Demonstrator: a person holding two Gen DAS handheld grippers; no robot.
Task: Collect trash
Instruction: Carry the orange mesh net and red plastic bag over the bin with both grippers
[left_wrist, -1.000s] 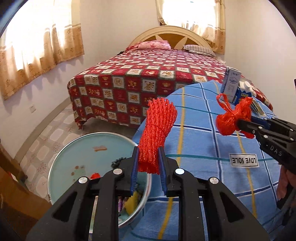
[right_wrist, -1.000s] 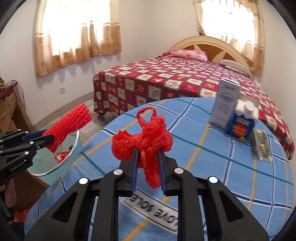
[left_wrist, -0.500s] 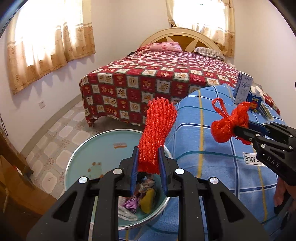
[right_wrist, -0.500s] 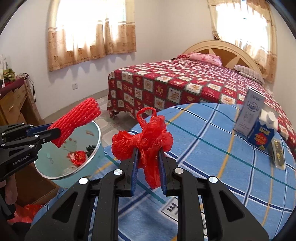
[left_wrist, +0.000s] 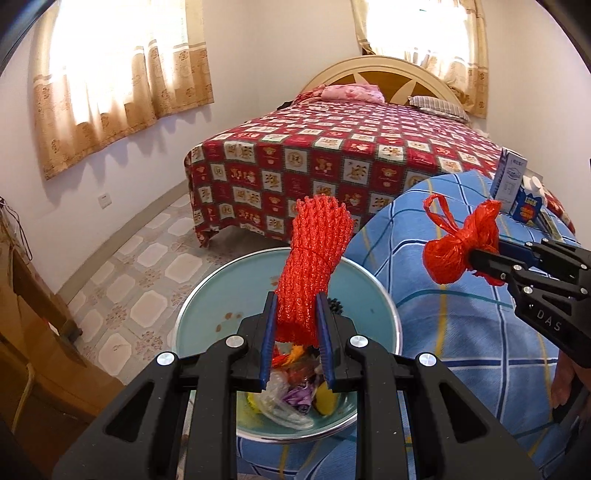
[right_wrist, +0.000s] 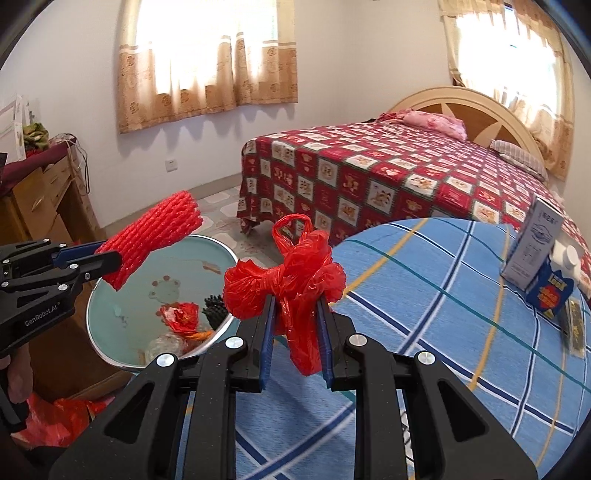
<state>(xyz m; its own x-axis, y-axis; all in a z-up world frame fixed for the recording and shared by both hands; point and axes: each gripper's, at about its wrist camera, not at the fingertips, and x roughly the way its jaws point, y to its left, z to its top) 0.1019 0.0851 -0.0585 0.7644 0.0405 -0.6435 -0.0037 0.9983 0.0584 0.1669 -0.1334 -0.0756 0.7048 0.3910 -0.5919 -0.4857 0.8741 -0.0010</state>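
Note:
My left gripper (left_wrist: 295, 325) is shut on a rolled red foam net (left_wrist: 314, 258), which stands up over the pale green trash basin (left_wrist: 369, 299). The basin holds wrappers, a clear bag and other scraps. My right gripper (right_wrist: 295, 325) is shut on a knotted red plastic bag (right_wrist: 284, 280). That bag hangs over the blue plaid table's left edge, just right of the basin (right_wrist: 110, 295). In the right wrist view the left gripper (right_wrist: 107, 264) comes in from the left with the net (right_wrist: 151, 236) above the basin. In the left wrist view the right gripper (left_wrist: 480, 264) and its bag (left_wrist: 458, 247) show at the right.
A blue plaid cloth (right_wrist: 443, 314) covers the table, with a white carton (right_wrist: 535, 243), a blue milk carton (right_wrist: 554, 288) and a flat dark packet (right_wrist: 572, 328) at its far right. A bed with a red patterned cover (left_wrist: 332, 162) stands behind. A wooden cabinet (right_wrist: 40, 199) is at the left. Tiled floor lies between.
Both grippers have carried their loads leftward, off the table's middle toward the basin. The net now hangs over the basin, and more of the basin's contents show. Both grips are unchanged.

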